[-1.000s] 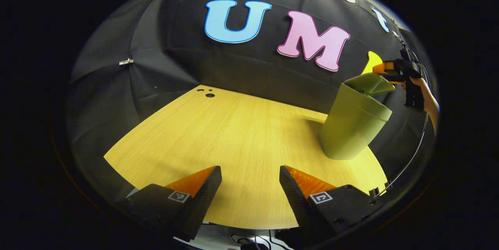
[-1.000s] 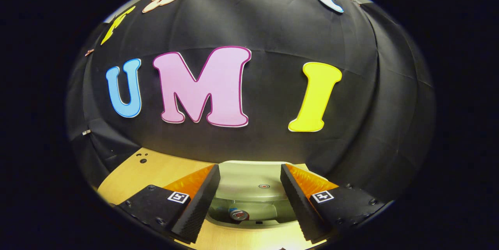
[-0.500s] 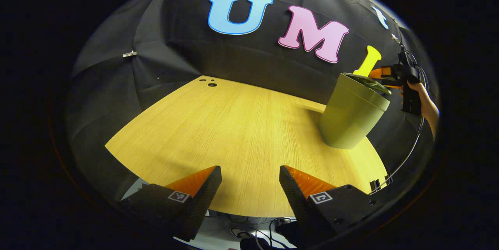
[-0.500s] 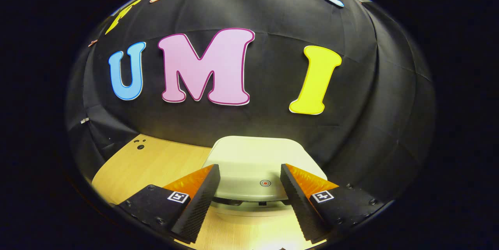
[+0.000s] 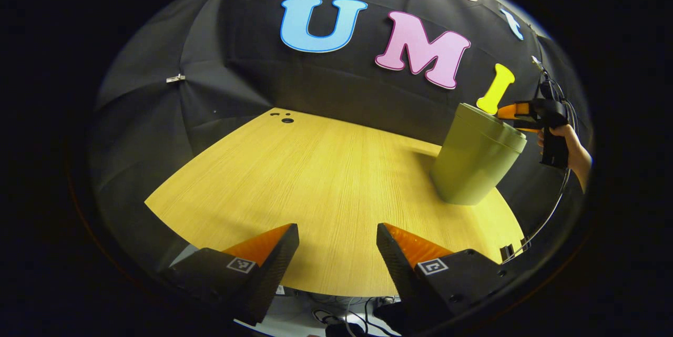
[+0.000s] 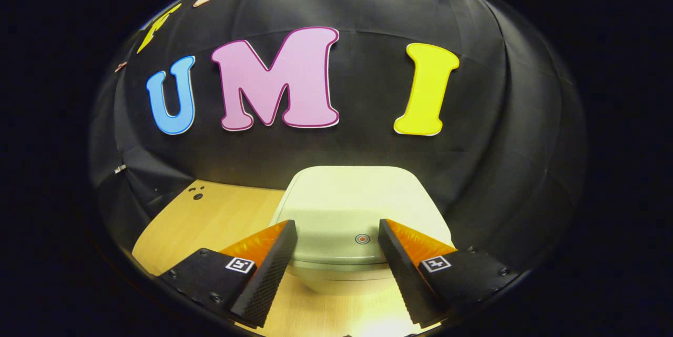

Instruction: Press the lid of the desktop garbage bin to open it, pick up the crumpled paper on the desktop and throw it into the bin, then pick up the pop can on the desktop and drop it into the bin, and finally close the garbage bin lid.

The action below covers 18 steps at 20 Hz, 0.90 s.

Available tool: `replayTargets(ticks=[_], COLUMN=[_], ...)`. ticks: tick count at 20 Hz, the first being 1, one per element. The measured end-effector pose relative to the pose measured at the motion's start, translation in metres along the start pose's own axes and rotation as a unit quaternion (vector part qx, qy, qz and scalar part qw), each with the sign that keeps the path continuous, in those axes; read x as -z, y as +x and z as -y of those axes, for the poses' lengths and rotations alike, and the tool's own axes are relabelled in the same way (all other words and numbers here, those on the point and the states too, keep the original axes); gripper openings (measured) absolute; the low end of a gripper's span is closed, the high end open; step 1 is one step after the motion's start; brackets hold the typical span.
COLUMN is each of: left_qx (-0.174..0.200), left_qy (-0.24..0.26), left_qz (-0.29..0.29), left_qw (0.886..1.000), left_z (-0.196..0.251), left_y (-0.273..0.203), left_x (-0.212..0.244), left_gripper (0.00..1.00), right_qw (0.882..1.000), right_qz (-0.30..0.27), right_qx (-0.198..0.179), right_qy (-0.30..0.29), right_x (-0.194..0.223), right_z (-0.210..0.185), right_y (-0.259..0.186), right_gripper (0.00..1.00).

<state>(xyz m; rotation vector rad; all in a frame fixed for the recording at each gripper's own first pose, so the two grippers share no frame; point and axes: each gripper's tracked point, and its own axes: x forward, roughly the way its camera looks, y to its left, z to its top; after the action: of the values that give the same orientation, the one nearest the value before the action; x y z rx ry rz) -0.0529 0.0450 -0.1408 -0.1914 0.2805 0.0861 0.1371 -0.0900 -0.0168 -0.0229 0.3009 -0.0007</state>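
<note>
While your right gripper (image 6: 336, 253) hovers spread over its flat closed lid (image 6: 357, 205) | olive-green plastic bin (image 5: 476, 161) sits right of frame on the wooden table (image 5: 326, 184) | left gripper (image 5: 336, 253) released, holding nothing.

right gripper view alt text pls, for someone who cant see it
A pale green desktop bin with its lid down sits on a wooden table, just beyond the open right gripper. A black cloth wall stands behind.
</note>
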Motion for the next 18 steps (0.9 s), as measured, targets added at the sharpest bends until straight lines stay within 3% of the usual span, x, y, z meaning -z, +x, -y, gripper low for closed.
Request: replayTargets(ticks=[7,11,14,18], left_qx=[0.007,0.011,0.012,0.008], left_qy=[0.004,0.005,0.003,0.009], left_qz=[-0.005,-0.005,0.006,0.035], left_qw=[1.000,1.000,1.000,0.999], left_z=[0.011,0.015,0.015,0.016], left_y=[0.003,0.006,0.006,0.005], left_x=[0.008,0.007,-0.004,-0.029], left_gripper=[0.95,0.95,0.96,0.96], right_qw=[1.000,0.999,0.999,0.994], right_qz=[-0.009,0.034,0.041,0.105], right_qx=[-0.003,0.003,0.010,0.017], right_qy=[0.010,0.015,0.013,0.003], right_x=[0.016,0.006,0.005,-0.020], right_z=[0.001,0.001,0.001,-0.003], right_y=[-0.004,-0.002,-0.016,-0.050], right_gripper=[0.99,1.00,0.98,0.98])
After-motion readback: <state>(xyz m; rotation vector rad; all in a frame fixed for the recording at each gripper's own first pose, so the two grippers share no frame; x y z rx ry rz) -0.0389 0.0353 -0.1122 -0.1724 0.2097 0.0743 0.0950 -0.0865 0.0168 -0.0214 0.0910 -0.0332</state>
